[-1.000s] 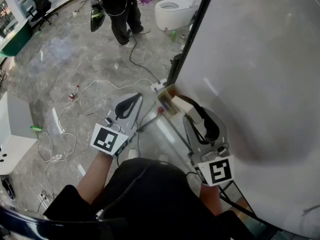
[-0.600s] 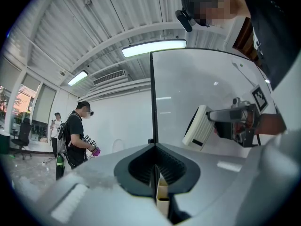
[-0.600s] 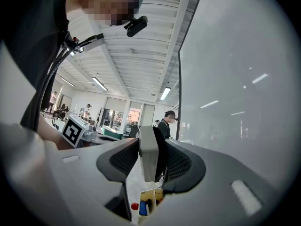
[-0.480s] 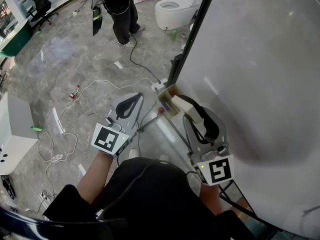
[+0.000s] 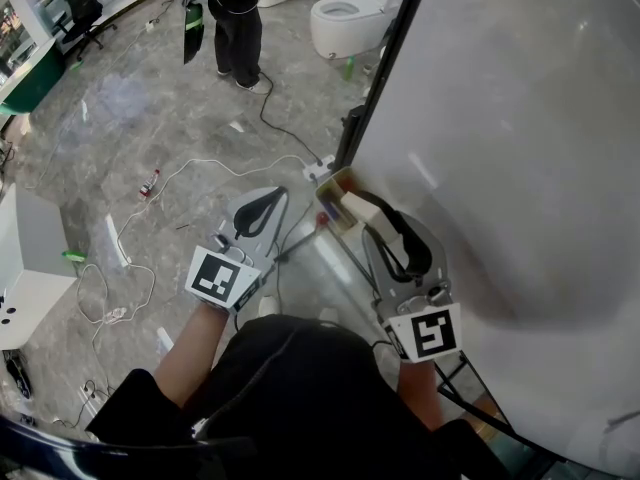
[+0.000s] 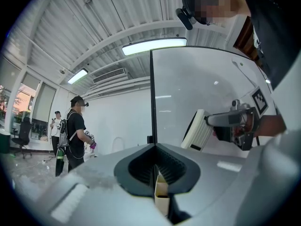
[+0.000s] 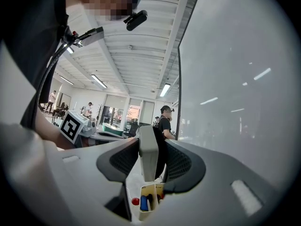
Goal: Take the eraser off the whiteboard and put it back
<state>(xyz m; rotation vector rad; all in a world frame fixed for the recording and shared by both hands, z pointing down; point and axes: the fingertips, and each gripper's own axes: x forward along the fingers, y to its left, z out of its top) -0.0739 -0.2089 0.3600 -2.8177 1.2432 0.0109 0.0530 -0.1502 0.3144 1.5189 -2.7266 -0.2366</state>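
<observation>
Between the jaws of the right hand-held gripper (image 5: 378, 223) sits the eraser (image 5: 360, 206), a pale block with a dark felt face. The jaws stand wide and press on its two sides. It hangs by the left edge of the whiteboard (image 5: 520, 148), just above the small pen box (image 5: 332, 190) fixed there. From the left gripper view its felt face looks turned toward the board; whether it touches the surface or stands just clear I cannot tell.

Little has changed over the last second. The eraser has kept its place and the grip on it looks the same. The right hand-held gripper has only swung slightly, so its marker cube sits a touch farther up in the head view. The left hand-held gripper (image 5: 266, 196) is closed on nothing and has stayed level out to the left, over the floor (image 5: 150, 118). At the far side the person (image 5: 232, 18) has walked a little farther off.

My reading is a pause with the eraser in hand at the board. What remains is to set it back flat on the surface and release it.
</observation>
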